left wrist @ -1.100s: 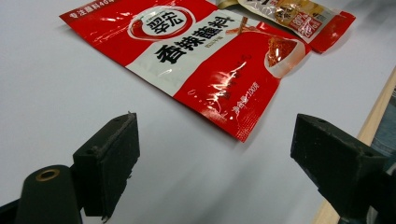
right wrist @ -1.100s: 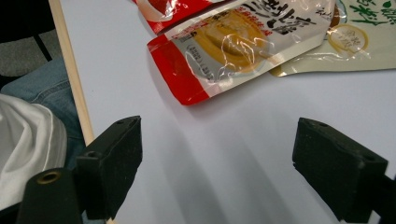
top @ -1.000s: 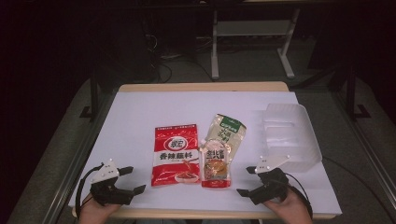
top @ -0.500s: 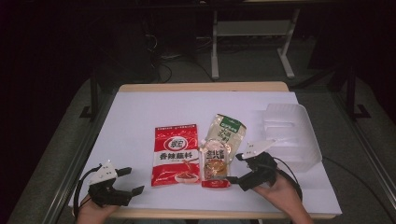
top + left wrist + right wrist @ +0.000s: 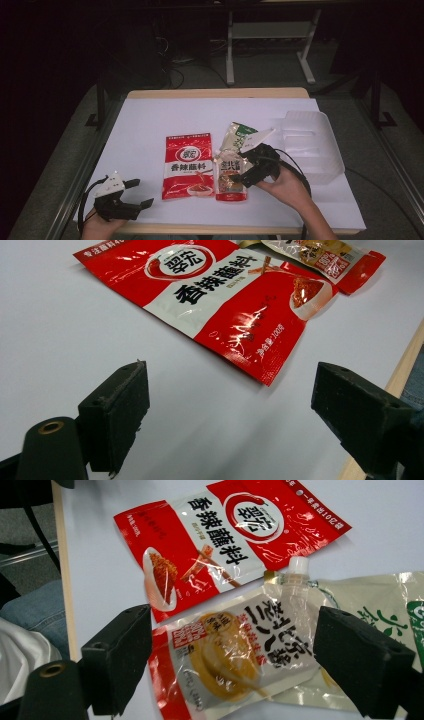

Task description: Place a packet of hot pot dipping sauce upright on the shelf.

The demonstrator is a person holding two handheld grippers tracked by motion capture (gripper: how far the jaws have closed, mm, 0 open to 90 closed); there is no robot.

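Looking at this one, the right gripper hangs right over the spouted sauce pouch with its fingers spread wide and nothing between them; the pouch lies flat on the table, its edge just beside the red seasoning packet and its top overlapping the green-and-cream bag behind it; from the right gripper view the white cap of the spout points away toward the red packet.

Probably the step is a pick on that pouch, maybe headed for the clear plastic tray off to the right; flat pouches are a pain, so the person should tilt the gripper and catch a sealed edge or the stiff spout rather than pressing down on the squishy middle; keeping one finger off the green bag matters too, or both come up together.

The left gripper sits parked near the table's front left corner, fingers wide apart and empty, well apart from the red packet; fine to leave it there.
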